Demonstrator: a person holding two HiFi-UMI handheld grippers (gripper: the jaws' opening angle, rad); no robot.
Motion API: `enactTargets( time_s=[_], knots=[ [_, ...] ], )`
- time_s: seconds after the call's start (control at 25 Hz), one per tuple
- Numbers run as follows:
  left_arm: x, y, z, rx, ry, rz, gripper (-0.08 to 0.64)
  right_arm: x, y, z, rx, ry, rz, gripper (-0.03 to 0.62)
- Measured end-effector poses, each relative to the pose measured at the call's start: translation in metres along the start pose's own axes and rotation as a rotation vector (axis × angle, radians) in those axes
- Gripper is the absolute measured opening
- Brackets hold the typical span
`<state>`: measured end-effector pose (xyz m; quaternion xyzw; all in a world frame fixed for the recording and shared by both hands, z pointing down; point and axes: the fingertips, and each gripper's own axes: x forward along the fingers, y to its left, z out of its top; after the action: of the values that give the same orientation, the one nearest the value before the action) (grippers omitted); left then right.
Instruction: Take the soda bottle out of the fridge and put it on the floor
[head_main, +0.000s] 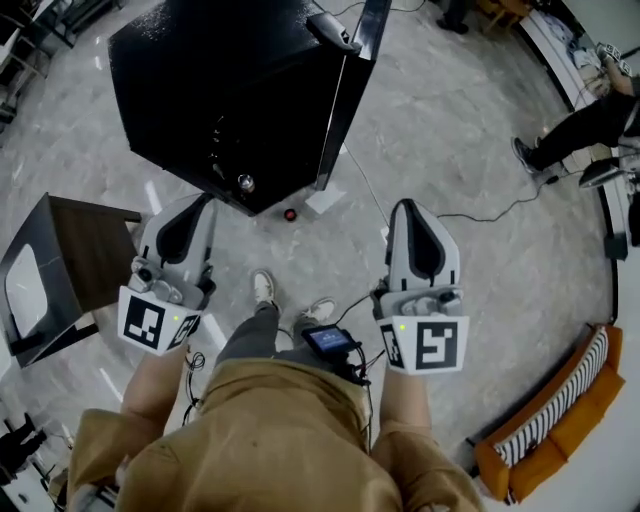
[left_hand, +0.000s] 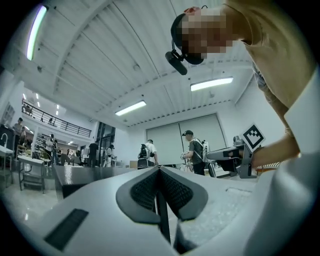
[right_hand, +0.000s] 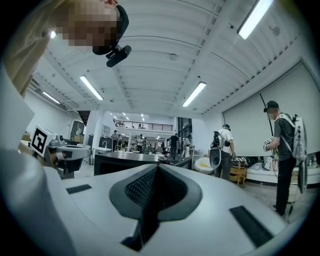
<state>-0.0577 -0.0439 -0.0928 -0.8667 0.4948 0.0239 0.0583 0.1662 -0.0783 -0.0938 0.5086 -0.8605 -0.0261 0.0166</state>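
Note:
The black fridge (head_main: 230, 90) stands ahead of me on the grey floor, its door (head_main: 352, 90) swung out edge-on at its right side. A small round silver cap (head_main: 245, 182) shows at the fridge's near corner, on something dark that I cannot tell apart from the black cabinet. A little red object (head_main: 290, 214) lies on the floor just in front. My left gripper (head_main: 205, 200) and right gripper (head_main: 405, 207) are held side by side above my feet, pointing at the fridge. Both are shut with nothing between the jaws, as the left gripper (left_hand: 160, 169) and the right gripper (right_hand: 157, 166) show.
A dark cabinet with a brown top (head_main: 70, 265) stands at my left. A white block (head_main: 325, 202) and a black cable (head_main: 480, 213) lie on the floor near the door. An orange sofa (head_main: 560, 415) is at the right; a person (head_main: 585, 125) stands at the far right.

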Motion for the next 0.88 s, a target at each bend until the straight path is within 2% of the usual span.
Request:
enactTargets(
  time_s=[0.32, 0.68, 0.88],
  knots=[
    [-0.032, 0.01, 0.047, 0.047, -0.038, 0.067, 0.002, -0.021, -0.01, 0.043, -0.034, -0.059, 0.011, 0.002],
    [-0.078, 0.024, 0.065, 0.036, -0.031, 0.174, 0.002, -0.037, -0.007, 0.062, -0.049, -0.079, 0.029, 0.002],
    [-0.091, 0.025, 0.066, 0.036, -0.039, 0.209, 0.002, -0.041, -0.004, 0.073, -0.071, -0.091, 0.044, 0.002]
  ],
)
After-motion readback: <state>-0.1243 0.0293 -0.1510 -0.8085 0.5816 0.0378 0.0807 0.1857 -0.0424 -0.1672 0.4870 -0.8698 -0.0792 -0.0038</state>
